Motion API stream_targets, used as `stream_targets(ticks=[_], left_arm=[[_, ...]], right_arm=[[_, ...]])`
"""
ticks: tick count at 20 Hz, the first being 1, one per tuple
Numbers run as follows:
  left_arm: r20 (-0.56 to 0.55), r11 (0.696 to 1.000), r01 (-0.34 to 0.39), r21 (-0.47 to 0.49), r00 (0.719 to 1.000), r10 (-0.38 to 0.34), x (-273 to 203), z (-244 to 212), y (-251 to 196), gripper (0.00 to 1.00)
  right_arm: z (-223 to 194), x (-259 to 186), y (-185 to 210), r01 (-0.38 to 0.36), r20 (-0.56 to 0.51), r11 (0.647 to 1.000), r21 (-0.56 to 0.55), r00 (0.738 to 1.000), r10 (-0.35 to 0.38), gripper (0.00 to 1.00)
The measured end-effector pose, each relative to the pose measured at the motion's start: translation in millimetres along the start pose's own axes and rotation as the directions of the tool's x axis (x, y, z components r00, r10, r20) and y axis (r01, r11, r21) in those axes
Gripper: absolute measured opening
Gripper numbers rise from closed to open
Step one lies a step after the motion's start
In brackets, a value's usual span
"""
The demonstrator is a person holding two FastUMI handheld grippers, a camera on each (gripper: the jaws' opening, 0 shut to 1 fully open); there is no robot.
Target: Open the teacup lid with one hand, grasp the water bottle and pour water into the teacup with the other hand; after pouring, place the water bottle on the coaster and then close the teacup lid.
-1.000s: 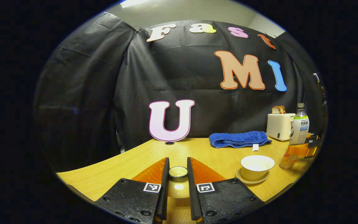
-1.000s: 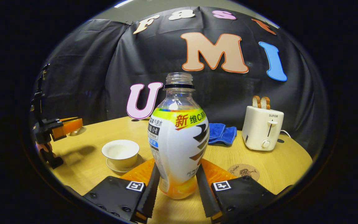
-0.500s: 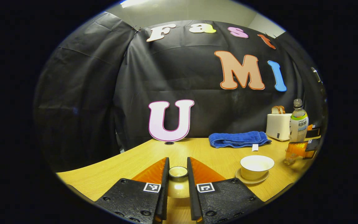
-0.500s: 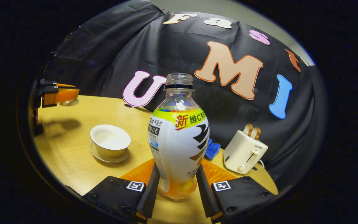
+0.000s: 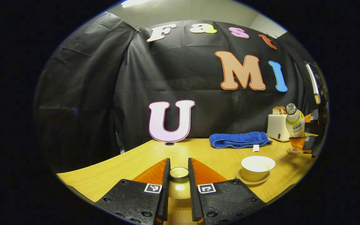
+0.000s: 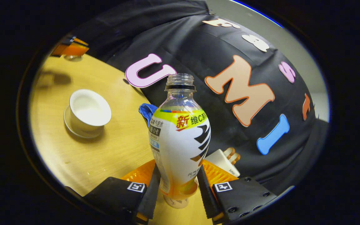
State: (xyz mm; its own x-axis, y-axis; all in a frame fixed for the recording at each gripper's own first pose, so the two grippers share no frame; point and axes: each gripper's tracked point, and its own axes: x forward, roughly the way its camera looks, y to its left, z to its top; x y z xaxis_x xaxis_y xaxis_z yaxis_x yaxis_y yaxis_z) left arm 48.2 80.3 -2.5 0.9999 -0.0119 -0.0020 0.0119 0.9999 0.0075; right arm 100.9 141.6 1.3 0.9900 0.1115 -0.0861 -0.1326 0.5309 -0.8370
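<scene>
In the left gripper view the left gripper [image 5: 178, 181] pinches the fragile, glazed cream ceramic lid [image 5: 179, 172] by its knob above the wooden table [image 5: 130, 162], left of the open white teacup [image 5: 257, 163], while in the right gripper view the right gripper [image 6: 177, 187] clamps the tilted, uncapped, thin-walled plastic bottle [image 6: 180, 137] low on its light, slippery body.

**Surfaces and Finishes**

The counter [image 6: 111, 156] looks like pale wood grain with a smooth, faintly shiny finish. The water bottle [image 6: 180, 137] is clear plastic wrapped in a glossy printed label. The teacup [image 6: 89, 111] and its lid [image 5: 179, 172] look like glazed, glossy ceramic. The blue towel [image 5: 239, 139] is soft, matt cloth.
</scene>
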Motion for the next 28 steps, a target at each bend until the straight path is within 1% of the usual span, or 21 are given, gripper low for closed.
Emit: stream_targets(ticks=[2,4,7,10,12,15,19,22,25,28], left_arm=[[0.0,1.0,0.001,0.0,1.0,-0.001,0,0,0,0.27],[0.001,1.0,0.001,0.0,1.0,-0.001,0,0,0,0.27],[0.0,1.0,0.004,0.0,1.0,-0.004,0,0,0,0.27],[-0.001,1.0,0.01,0.0,1.0,-0.01,0,0,-1,0.27],[0.0,1.0,0.01,0.0,1.0,-0.01,1,0,-1,0.27],[-0.001,1.0,0.01,-0.001,1.0,-0.01,1,0,-1,0.27],[-0.001,1.0,0.011,-0.001,1.0,-0.011,1,-1,-1,0.28],[-0.001,1.0,0.013,-0.002,1.0,-0.013,1,-1,-1,0.27],[-0.001,1.0,0.013,-0.001,1.0,-0.013,1,-1,-1,0.27],[-0.001,1.0,0.014,-0.002,1.0,-0.014,1,-1,-1,0.27]], right_arm=[[-2,0,1,-0.001,0.006,0.995,-0.104,1.0,0.002,0.65],[-3,7,9,-0.021,-0.005,0.986,-0.164,1.0,0.02,0.64],[-3,15,12,-0.014,-0.004,0.964,-0.265,1.0,0.014,0.65],[-10,26,24,-0.028,-0.018,0.949,-0.314,1.0,0.024,0.63],[-9,28,21,-0.014,-0.009,0.935,-0.355,1.0,0.012,0.64],[-3,31,20,0.011,0.016,0.901,-0.433,1.0,-0.005,0.65],[10,29,23,0.053,0.075,0.842,-0.537,0.997,-0.015,0.65],[10,29,26,0.064,0.087,0.812,-0.581,0.996,-0.016,0.65],[16,28,25,0.1,0.112,0.761,-0.641,0.993,-0.036,0.65],[18,29,22,0.12,0.131,0.734,-0.668,0.99,-0.043,0.64]])
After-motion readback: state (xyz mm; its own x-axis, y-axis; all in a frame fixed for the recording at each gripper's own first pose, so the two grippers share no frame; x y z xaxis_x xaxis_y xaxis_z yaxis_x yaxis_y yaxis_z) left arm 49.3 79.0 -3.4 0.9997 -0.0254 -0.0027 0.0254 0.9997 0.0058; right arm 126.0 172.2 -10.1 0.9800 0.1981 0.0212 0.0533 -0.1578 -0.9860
